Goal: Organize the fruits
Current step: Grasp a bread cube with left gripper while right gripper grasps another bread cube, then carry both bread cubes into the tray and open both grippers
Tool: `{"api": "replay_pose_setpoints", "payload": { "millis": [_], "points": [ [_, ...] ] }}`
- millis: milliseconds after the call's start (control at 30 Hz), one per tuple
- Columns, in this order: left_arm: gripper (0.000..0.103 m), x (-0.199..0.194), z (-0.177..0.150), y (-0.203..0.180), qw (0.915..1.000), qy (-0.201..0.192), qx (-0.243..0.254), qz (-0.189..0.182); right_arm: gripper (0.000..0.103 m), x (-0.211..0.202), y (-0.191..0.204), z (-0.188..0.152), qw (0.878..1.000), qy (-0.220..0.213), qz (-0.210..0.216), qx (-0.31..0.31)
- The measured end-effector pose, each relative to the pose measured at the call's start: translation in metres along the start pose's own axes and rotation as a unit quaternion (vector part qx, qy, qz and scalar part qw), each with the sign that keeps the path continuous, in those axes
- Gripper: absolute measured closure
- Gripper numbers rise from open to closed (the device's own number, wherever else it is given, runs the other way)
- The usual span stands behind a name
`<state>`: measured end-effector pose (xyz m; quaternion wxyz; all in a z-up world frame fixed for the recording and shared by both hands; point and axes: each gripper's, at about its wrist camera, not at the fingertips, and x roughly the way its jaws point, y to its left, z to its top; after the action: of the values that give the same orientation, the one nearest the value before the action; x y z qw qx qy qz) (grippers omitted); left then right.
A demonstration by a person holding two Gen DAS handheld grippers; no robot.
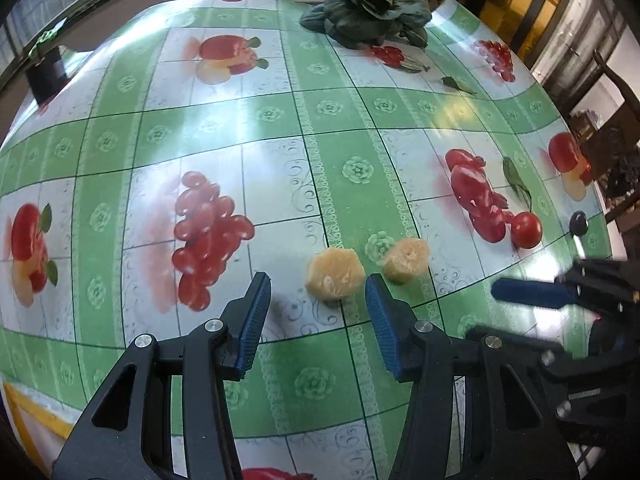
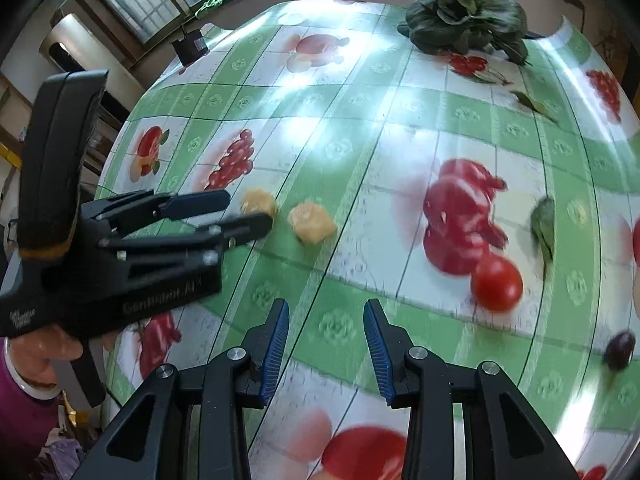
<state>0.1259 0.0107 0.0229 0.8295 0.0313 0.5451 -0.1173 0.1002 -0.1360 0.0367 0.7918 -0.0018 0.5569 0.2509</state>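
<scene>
Two pale yellow peeled fruit pieces lie side by side on the fruit-print tablecloth [image 1: 280,128]. The nearer piece [image 1: 334,276] sits just past the tips of my left gripper [image 1: 318,280], which is open and straddles it with a gap on its left side. The other piece [image 1: 406,260] lies to the right. A red tomato [image 1: 526,230] and a small dark fruit [image 1: 579,223] rest further right. My right gripper [image 2: 326,306] hangs open over the cloth, holding nothing. The tomato [image 2: 496,282] is ahead and to its right, and the yellow pieces [image 2: 312,222] are ahead and to its left.
A bunch of dark leafy greens [image 1: 372,8] lies at the far table edge. Loose leaves [image 1: 516,178] rest near the tomato. A black object [image 1: 46,76] stands far left. A person's hand [image 2: 40,352] holds the left gripper [image 2: 250,210].
</scene>
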Motion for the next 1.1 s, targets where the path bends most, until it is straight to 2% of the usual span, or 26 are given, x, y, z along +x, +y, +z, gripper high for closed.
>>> {"api": "replay_pose_setpoints", "payload": {
  "millis": [233,267,333,367,533,567,633,800,933,1100],
  "points": [
    [0.055,0.004,0.002,0.004,0.9999,0.001,0.004,-0.010,0.065,0.014,0.011,0.029,0.998,-0.009,-0.023,-0.063],
    [0.057,0.004,0.002,0.005,0.9999,0.001,0.005,-0.011,0.065,0.016,0.012,0.032,0.997,-0.009,-0.026,-0.070],
    [0.073,0.003,0.001,0.007,0.9999,-0.002,0.009,-0.008,0.065,0.021,0.015,0.036,0.996,-0.005,-0.028,-0.082],
    [0.074,0.003,0.001,0.008,0.9999,-0.002,0.009,-0.004,0.065,0.023,0.016,0.038,0.996,-0.004,-0.024,-0.084],
    [0.074,-0.001,-0.004,0.017,1.0000,-0.003,-0.006,-0.007,0.066,0.037,0.023,0.042,0.996,0.007,-0.006,-0.090],
    [0.074,-0.003,-0.006,0.019,0.9999,-0.002,-0.010,-0.010,0.068,0.041,0.024,0.042,0.996,0.009,-0.006,-0.088],
    [0.074,-0.008,-0.011,0.023,0.9996,-0.001,-0.024,-0.017,0.074,0.041,0.023,0.043,0.997,-0.005,-0.005,-0.080],
    [0.074,-0.026,-0.028,0.030,0.9980,-0.006,-0.057,-0.028,0.075,0.030,0.024,0.033,0.998,-0.009,0.000,-0.067],
    [0.074,-0.040,-0.045,0.032,0.9967,-0.003,-0.079,-0.018,0.075,0.014,0.032,0.017,0.998,-0.010,0.013,-0.061],
    [0.074,-0.061,-0.070,0.030,0.9962,-0.005,-0.086,0.013,0.075,-0.002,0.043,-0.002,0.998,-0.008,0.021,-0.060]
  ]
}}
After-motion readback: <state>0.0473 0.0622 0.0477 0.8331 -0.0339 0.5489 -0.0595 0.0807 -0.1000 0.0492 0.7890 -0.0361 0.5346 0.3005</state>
